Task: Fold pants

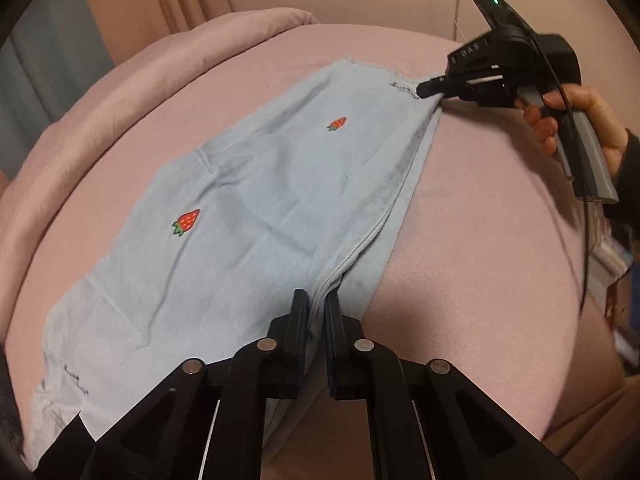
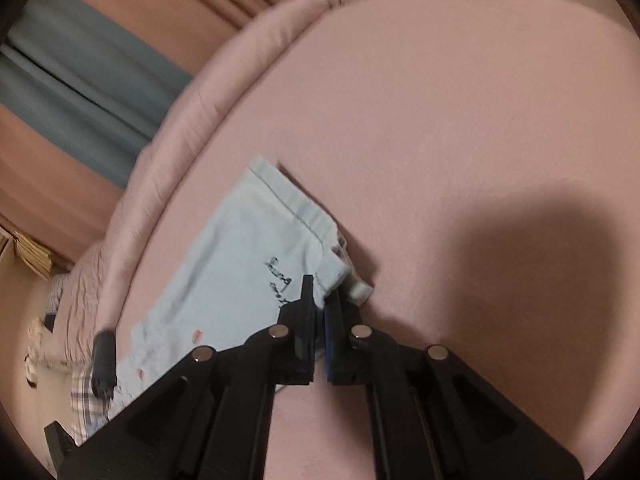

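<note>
- Left wrist view: the pants [image 1: 256,208], pale blue with strawberry motifs, lie flat on the pink bed [image 1: 480,240], already doubled lengthwise, one leg over the other by the stacked edges along their right side.
- The left gripper [image 1: 318,304] is clamped on that layered edge at the near end; cloth is visibly pinched between its pads.
- The right gripper [image 1: 424,90], held in the person's hand [image 1: 560,120], bites the far corner of the same edge, by the printed lettering.
- Right wrist view: the right gripper [image 2: 320,300] has its fingers together on the hemmed corner of the pants [image 2: 248,264]; the picture is slightly blurred.
- Assessment: the lengthwise fold appears done. The crosswise fold, end to end, is outstanding; both ends of one edge are secured, consistent with preparation for it.
- No part of the garment is raised clear of the bed.
</note>
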`<state>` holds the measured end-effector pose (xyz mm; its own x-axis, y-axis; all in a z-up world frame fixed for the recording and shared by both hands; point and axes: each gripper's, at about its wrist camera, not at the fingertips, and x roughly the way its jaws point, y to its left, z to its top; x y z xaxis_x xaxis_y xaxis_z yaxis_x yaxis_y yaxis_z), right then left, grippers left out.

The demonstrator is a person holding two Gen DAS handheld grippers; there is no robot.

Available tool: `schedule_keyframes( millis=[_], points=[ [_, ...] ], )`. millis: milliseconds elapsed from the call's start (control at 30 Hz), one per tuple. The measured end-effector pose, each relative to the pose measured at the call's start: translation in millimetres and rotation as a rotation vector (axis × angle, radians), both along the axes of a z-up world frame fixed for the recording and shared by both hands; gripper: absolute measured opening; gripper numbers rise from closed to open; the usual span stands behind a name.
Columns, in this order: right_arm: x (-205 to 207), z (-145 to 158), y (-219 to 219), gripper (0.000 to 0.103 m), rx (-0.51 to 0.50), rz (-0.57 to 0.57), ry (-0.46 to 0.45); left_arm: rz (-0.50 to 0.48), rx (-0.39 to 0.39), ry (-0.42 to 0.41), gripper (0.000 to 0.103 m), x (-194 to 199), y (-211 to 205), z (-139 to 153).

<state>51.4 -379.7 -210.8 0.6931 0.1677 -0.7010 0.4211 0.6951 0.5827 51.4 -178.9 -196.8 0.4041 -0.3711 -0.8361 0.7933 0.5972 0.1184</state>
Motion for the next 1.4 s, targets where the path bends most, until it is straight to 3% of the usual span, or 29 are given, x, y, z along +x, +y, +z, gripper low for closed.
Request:
schedule_keyframes(
  millis=[67, 100, 133, 167, 200, 233, 300, 367, 467, 500, 533, 567, 633, 667, 700, 733, 767, 800, 900, 1000, 1067, 1100, 1133, 1167, 1233, 1333, 1400],
  points=[
    [0, 8, -6, 0.008, 0.006, 0.018, 0.001, 0.017, -0.04, 0.01, 0.007, 0, 11, 12],
    [-7, 12, -11, 0.015, 0.004, 0.022, 0.002, 0.027, -0.058, 0.016, 0.011, 1, 16, 18],
    [-13, 22, -18, 0.04, -0.026, -0.009, 0.001, 0.036, -0.078, 0.029, 0.016, 2, 21, 24],
    [-16, 27, -20, 0.058, -0.071, -0.043, 0.01, 0.047, -0.105, 0.043, 0.021, 4, 27, 31],
    [-20, 36, -22, 0.073, -0.155, -0.105, 0.026, 0.065, -0.134, 0.053, 0.035, 8, 33, 37],
    [-26, 49, -25, 0.072, -0.226, -0.15, -0.004, 0.078, -0.164, 0.072, 0.051, 12, 38, 41],
    [-19, 64, -21, 0.068, -0.246, -0.075, -0.078, 0.092, -0.249, 0.119, 0.067, 19, 47, 49],
    [3, 70, -3, 0.061, -0.271, 0.061, -0.086, 0.122, -0.32, 0.153, 0.069, 30, 52, 53],
    [50, 43, 25, 0.053, -0.213, 0.292, -0.029, 0.225, -0.35, 0.227, 0.069, 62, 57, 32],
    [59, 31, 27, 0.042, -0.216, 0.317, 0.025, 0.273, -0.32, 0.26, 0.069, 71, 59, 19],
    [71, 14, 26, 0.011, -0.276, 0.311, 0.121, 0.33, -0.267, 0.285, 0.069, 79, 62, 5],
    [72, 14, 19, 0.002, -0.328, 0.277, 0.132, 0.382, -0.214, 0.314, 0.069, 86, 67, -10],
    [72, 20, -2, 0.001, -0.299, 0.224, 0.142, 0.378, -0.252, 0.339, 0.069, 85, 80, -15],
    [72, 23, -15, 0.008, -0.244, 0.215, 0.141, 0.37, -0.272, 0.341, 0.069, 83, 86, -10],
    [71, 27, -20, 0.034, -0.247, 0.209, 0.144, 0.373, -0.276, 0.337, 0.069, 84, 90, -6],
    [70, 36, -24, 0.074, -0.271, 0.221, 0.139, 0.384, -0.286, 0.318, 0.069, 87, 96, 1],
    [68, 44, -28, 0.084, -0.279, 0.237, 0.114, 0.394, -0.3, 0.302, 0.069, 90, 101, 6],
    [67, 52, -32, 0.088, -0.279, 0.243, 0.078, 0.407, -0.324, 0.292, 0.069, 94, 106, 12],
    [82, 50, -43, 0.087, -0.249, 0.25, 0.079, 0.444, -0.412, 0.309, 0.069, 105, 124, 22],
    [113, 25, -32, 0.069, -0.187, 0.331, 0.141, 0.488, -0.376, 0.288, 0.069, 121, 130, 15],
    [118, 17, -19, 0.058, -0.273, 0.363, 0.168, 0.542, -0.347, 0.295, 0.069, 129, 135, 4],
    [120, 18, -10, 0.031, -0.326, 0.381, 0.161, 0.573, -0.326, 0.298, 0.069, 130, 139, -1],
    [122, 16, 0, 0.018, -0.319, 0.419, 0.154, 0.603, -0.296, 0.308, 0.069, 131, 143, -10],
    [126, 19, 5, 0.017, -0.322, 0.428, 0.168, 0.613, -0.282, 0.311, 0.069, 132, 141, -14],
    [120, 25, 20, 0.01, -0.438, 0.467, 0.155, 0.6, -0.284, 0.297, 0.069, 129, 142, -19],
    [111, 44, 11, 0.009, -0.476, 0.429, 0.112, 0.578, -0.268, 0.278, 0.069, 128, 142, -19],
    [113, 36, 9, 0.009, -0.48, 0.423, 0.154, 0.571, -0.271, 0.297, 0.069, 131, 147, -12]
  ],
)
